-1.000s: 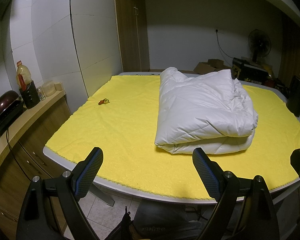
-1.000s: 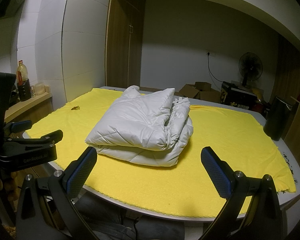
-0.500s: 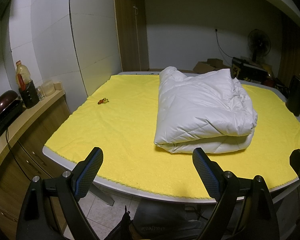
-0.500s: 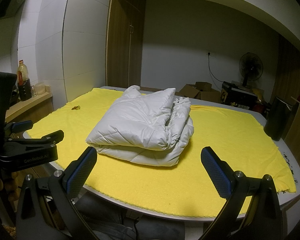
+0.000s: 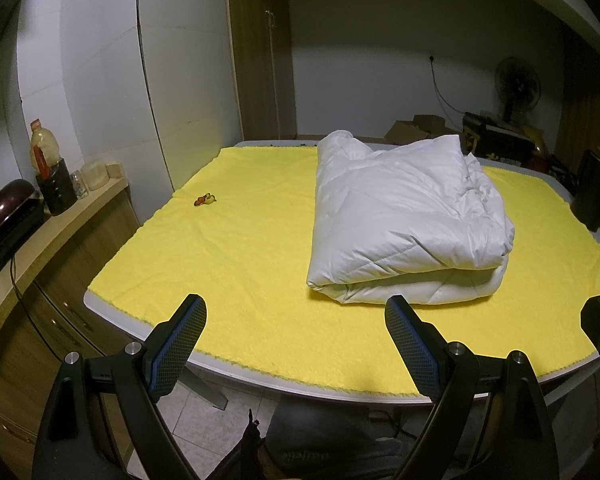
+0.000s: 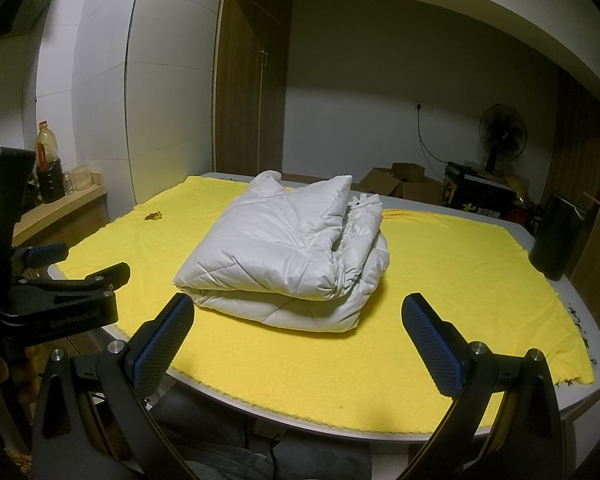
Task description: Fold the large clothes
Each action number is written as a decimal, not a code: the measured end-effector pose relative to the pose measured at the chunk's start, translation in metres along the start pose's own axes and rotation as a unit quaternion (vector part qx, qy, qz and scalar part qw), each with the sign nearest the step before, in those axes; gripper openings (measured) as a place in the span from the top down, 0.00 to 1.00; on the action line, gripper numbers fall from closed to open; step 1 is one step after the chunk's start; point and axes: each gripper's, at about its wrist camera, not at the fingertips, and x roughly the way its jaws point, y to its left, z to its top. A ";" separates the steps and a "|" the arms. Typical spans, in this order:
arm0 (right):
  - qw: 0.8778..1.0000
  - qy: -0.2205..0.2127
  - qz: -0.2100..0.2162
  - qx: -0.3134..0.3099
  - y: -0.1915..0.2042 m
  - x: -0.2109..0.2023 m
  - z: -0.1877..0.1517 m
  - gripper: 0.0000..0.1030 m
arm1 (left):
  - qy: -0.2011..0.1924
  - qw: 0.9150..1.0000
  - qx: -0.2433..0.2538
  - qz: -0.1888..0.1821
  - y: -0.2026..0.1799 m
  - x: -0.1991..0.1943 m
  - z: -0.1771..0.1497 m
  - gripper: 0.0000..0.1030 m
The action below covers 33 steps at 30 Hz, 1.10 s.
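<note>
Garment: a white quilted puffer jacket (image 5: 408, 220), folded into a thick, rounded bundle of two stacked layers, stitched channels across its smooth, faintly glossy shell; gathered, crinkled edges show on its right side (image 6: 356, 216).
Place: it lies on the yellow cloth (image 5: 240, 264), towards the far right part of it, well apart from both tongs.
Cloth: nubby, terry-like yellow fabric with a rough fringe edge, spread over a grey-white table (image 6: 596, 384) with rounded corners.
Small thing: a red and yellow object (image 5: 205, 200), too small to identify, on the cloth to the jacket's left.
Left gripper (image 5: 296, 344): jaws spread wide, holding nothing, above the cloth's near edge; black arms, blue pads with black cross-hatched faces.
Right gripper (image 6: 298, 340): also spread wide and empty, near the cloth's front edge, same textured pads.
</note>
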 end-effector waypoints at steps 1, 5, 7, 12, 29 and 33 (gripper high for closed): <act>1.000 0.000 0.000 0.000 0.000 0.000 0.000 0.00 | 0.000 1.000 0.000 0.000 0.001 0.000 0.001 0.11; 1.000 0.000 -0.001 0.000 0.001 0.000 0.000 0.00 | 0.001 1.000 0.000 -0.001 0.002 0.001 0.001 0.11; 1.000 -0.001 -0.001 -0.001 0.001 0.000 0.000 0.00 | 0.001 1.000 0.001 -0.002 0.002 0.000 0.001 0.11; 1.000 -0.001 -0.001 0.000 0.001 0.000 0.000 0.00 | 0.001 1.000 0.001 -0.004 0.003 0.001 0.002 0.11; 1.000 -0.001 -0.001 -0.001 0.003 0.001 0.001 0.00 | -0.003 1.000 0.006 -0.014 0.006 -0.001 0.004 0.11; 1.000 -0.001 -0.002 -0.001 0.003 0.002 0.001 0.00 | -0.004 1.000 0.009 -0.015 0.006 -0.001 0.005 0.11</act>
